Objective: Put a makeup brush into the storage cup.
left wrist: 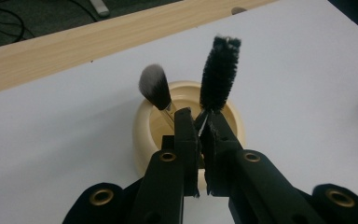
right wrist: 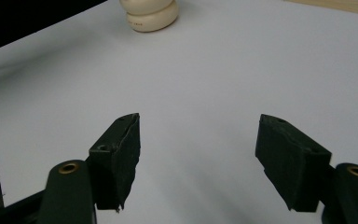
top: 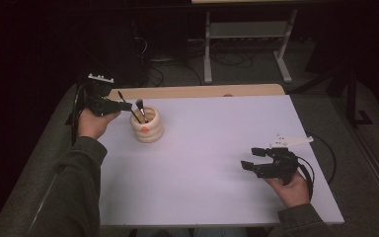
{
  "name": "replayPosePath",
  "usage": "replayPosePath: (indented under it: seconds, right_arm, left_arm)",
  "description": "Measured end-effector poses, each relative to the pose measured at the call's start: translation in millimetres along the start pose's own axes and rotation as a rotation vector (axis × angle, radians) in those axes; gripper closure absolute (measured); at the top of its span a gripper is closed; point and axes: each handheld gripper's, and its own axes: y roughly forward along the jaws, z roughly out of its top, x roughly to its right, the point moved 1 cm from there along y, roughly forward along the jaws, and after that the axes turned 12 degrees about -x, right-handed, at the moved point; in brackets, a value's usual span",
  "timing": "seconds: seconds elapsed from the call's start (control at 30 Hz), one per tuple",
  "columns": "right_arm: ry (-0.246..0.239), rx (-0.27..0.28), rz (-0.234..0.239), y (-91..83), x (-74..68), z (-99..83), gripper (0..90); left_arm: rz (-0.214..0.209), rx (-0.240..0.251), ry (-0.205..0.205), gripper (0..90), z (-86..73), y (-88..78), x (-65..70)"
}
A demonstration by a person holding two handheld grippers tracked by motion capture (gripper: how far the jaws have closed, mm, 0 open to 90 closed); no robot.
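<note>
A cream ribbed cup (top: 148, 129) (left wrist: 142, 130) stands at the table's far left, and its base shows in the right gripper view (right wrist: 150, 14). A soft brush with a grey-white tip (left wrist: 154, 86) leans inside it. My left gripper (top: 127, 106) (left wrist: 200, 122) hovers over the cup's rim, shut on the thin stem of a black bristle brush (left wrist: 220, 74) whose head points upward. The jaws hide that brush's lower end. My right gripper (top: 250, 159) (right wrist: 198, 154) rests low over the table's right side, open, with nothing between its pads.
The white tabletop (top: 217, 148) has a wooden strip (top: 202, 91) (left wrist: 74, 46) along its far edge. Beyond it on the dark floor stand a metal frame (top: 246, 29) and loose cables. The right gripper's cable (top: 325, 153) loops toward the table's right edge.
</note>
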Motion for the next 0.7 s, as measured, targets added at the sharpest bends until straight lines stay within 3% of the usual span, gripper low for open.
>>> replayPosePath:
  seconds: [0.7]
  right_arm:
    - [-0.001, -0.005, 0.002, 1.9, -1.1, 0.8, 29.7]
  left_arm:
    - [-0.011, 0.000, -0.012, 84.7, -9.6, 9.4, -2.3]
